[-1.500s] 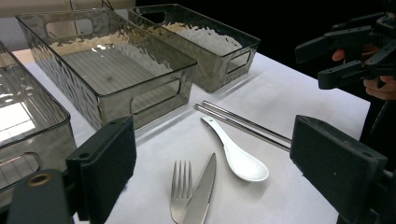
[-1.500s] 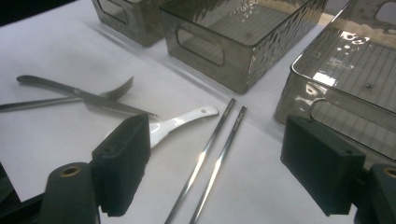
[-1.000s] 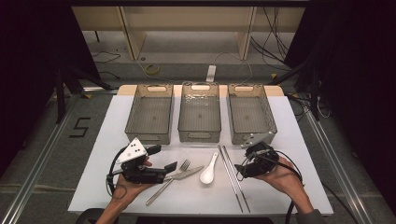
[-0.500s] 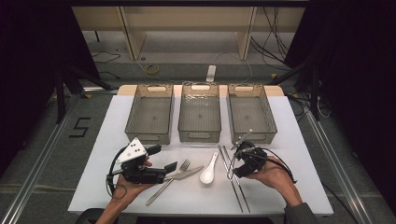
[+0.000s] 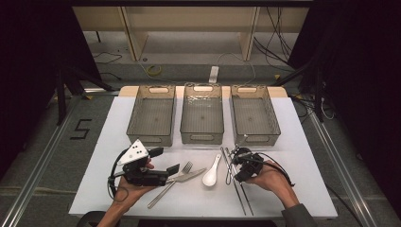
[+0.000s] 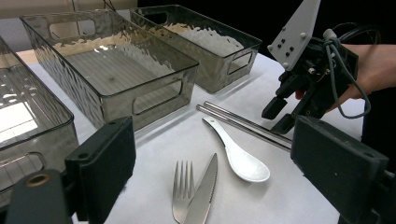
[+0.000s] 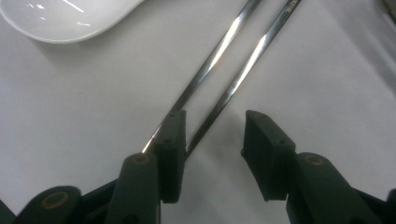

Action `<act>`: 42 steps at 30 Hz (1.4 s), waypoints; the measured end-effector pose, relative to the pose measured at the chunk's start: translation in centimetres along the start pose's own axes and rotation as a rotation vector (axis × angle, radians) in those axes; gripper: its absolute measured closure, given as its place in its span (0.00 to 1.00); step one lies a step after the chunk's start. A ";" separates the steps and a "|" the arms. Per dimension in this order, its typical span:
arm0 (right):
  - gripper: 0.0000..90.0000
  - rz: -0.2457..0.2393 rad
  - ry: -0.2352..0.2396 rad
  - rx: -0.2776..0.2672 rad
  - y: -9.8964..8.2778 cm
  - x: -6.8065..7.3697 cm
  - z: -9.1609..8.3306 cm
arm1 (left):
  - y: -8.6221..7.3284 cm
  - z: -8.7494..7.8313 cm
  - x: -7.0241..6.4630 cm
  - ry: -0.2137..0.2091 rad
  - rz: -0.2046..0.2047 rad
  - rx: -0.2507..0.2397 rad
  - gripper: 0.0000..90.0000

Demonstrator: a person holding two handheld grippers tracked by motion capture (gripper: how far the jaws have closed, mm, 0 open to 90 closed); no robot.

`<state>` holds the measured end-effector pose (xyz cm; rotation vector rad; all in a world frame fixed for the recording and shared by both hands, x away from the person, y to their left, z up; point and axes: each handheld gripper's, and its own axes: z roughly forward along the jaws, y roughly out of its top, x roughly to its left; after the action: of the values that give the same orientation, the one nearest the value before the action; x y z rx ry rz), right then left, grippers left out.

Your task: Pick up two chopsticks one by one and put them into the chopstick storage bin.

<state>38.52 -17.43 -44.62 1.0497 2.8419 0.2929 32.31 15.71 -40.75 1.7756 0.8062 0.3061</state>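
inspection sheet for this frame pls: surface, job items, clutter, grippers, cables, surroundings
Surface: white table top, flat, on a pale wooden board.
Job's things: two metal chopsticks lying side by side by the right gripper; white ceramic spoon, steel fork and serrated steel knife lying between the grippers; three smoky clear plastic bins in a row behind, nothing in them.
Clutter: nothing seen.
Grippers: right gripper low over the chopsticks, jaws just been closing, one stick between them, the other under the left jaw, not yet pinched; left gripper open, nothing between its jaws.
Cables: black cable looping from right gripper; loose cables on floor behind.
Surroundings: wooden shelving, dark curtains, floor marking "5".
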 end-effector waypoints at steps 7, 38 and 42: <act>0.72 0.010 0.014 0.016 0.2 -0.1 0.4 | 0.0 0.0 0.0 0.001 -0.002 0.000 0.15; 0.94 -0.003 0.020 0.081 0.7 -0.6 0.9 | 0.0 0.0 0.0 -0.001 -0.003 0.003 0.15; 0.95 -0.002 0.021 0.088 0.8 -0.6 1.0 | 0.0 0.0 0.0 -0.001 -0.003 0.003 0.15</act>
<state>39.63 -17.11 -45.36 1.0654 2.8984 0.1814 32.33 15.71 -40.76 1.7769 0.8094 0.3022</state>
